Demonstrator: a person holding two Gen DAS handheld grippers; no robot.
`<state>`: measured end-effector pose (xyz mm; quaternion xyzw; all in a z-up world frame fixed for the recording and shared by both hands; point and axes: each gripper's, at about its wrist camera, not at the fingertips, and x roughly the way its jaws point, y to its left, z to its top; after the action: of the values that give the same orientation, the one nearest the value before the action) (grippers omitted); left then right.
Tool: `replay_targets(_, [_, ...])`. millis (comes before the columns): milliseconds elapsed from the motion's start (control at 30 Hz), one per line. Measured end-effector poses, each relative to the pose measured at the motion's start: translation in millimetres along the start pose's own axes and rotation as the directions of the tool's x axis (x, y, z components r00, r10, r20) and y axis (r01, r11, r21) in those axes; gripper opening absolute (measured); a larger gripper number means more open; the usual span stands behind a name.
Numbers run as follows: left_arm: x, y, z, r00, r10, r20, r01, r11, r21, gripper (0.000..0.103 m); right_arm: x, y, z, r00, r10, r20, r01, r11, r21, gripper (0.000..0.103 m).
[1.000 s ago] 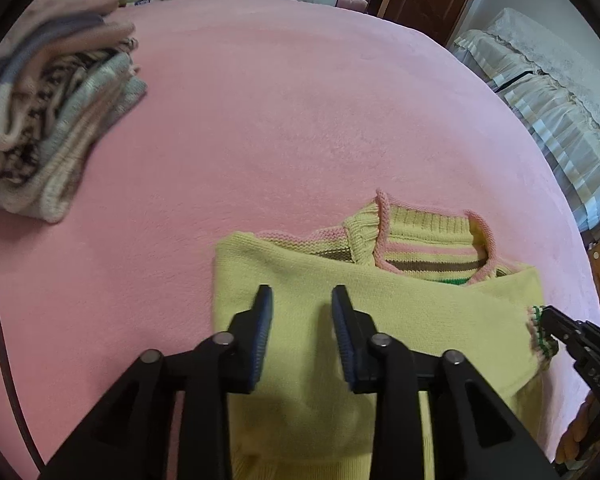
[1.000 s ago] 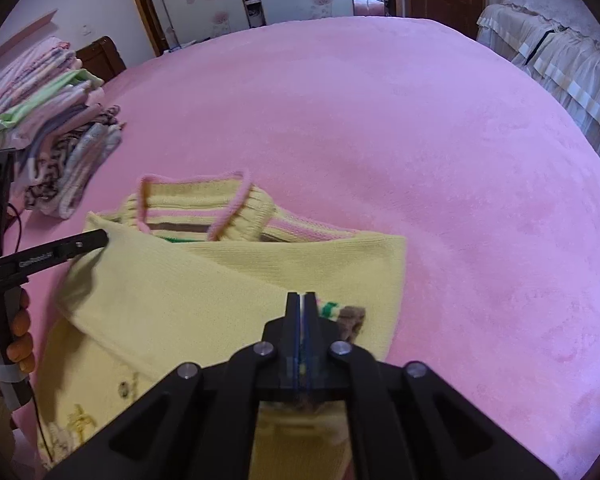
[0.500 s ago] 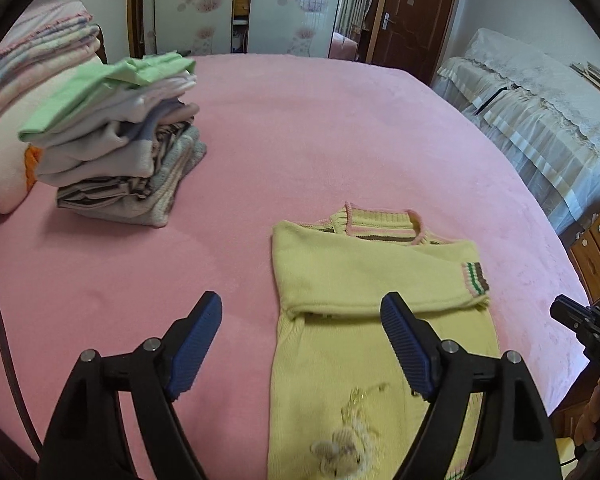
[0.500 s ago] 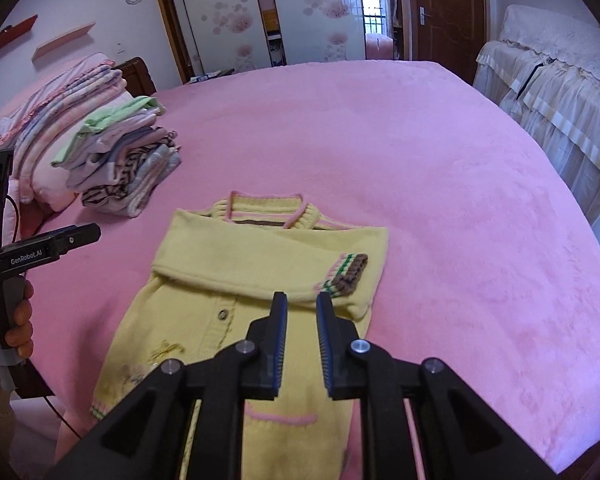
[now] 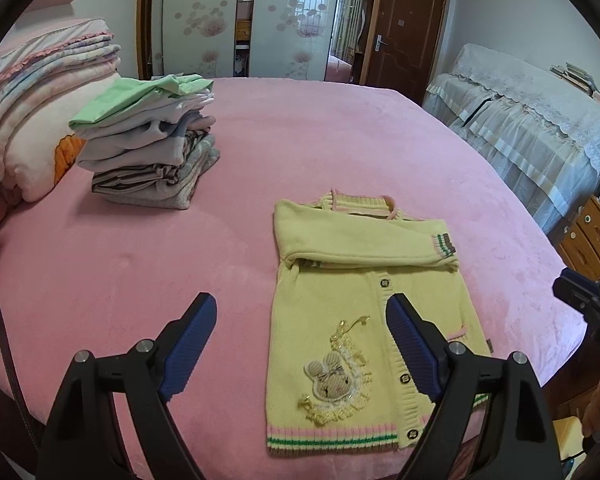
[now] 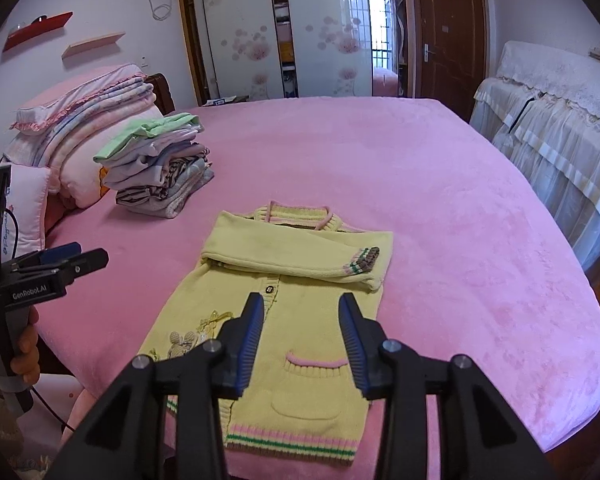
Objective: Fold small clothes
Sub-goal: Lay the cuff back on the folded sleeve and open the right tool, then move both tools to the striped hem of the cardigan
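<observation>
Lying flat: knit yellow cardigan (image 5: 363,312); both tongs agape

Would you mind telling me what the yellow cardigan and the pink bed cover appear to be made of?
The yellow cardigan looks like knitted yarn, wool or acrylic: ribbed striped hem and cuff, matte surface, with dark buttons and a fuzzy sewn-on bunny patch. The pink bed cover looks like plush fleece or velvet: a soft, faintly sheeny nap with brush marks. The exact fibre of either is not clear from the look alone.
</observation>
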<state>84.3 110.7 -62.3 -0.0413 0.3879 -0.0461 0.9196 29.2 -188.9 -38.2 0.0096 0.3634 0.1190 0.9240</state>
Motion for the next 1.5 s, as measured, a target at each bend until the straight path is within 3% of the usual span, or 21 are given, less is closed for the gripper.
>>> replay_targets(133, [0.5, 2.6, -20.4, 1.0, 0.025, 0.007, -0.025, 1.0, 0.0, 0.086, -8.4, -0.3, -16.3, 1.0, -0.016, 0.018, 0.016, 1.0, 0.001, 0.039])
replay_targets(267, [12.7, 10.1, -41.2, 0.999, 0.034, -0.036, -0.035, 0.999, -0.008, 0.086, -2.5, -3.6, -35.7, 1.0, -0.03, -0.005, 0.03, 1.0, 0.001, 0.039])
replay_targets(733, [58.0, 41.7, -122.8, 0.975, 0.059, -0.213, -0.075, 0.995, -0.065, 0.086, 36.0, -35.8, -124.0, 0.979, -0.07, -0.192, 0.076, 0.997, 0.023, 0.039])
replay_targets(1100, [78.6, 41.0, -143.6, 0.96, 0.003, -0.28, -0.031, 0.995, -0.095, 0.085, 63.0, -50.6, -143.5, 0.965, -0.027, -0.262, 0.056, 0.993, 0.106, 0.039])
replay_targets(1500, [93.5, 34.7, -147.4, 0.95, -0.026, -0.31, -0.004, 0.995, -0.097, 0.084, 78.3, -54.1, -154.9, 0.95, -0.007, -0.313, 0.047, 0.992, 0.12, 0.039])
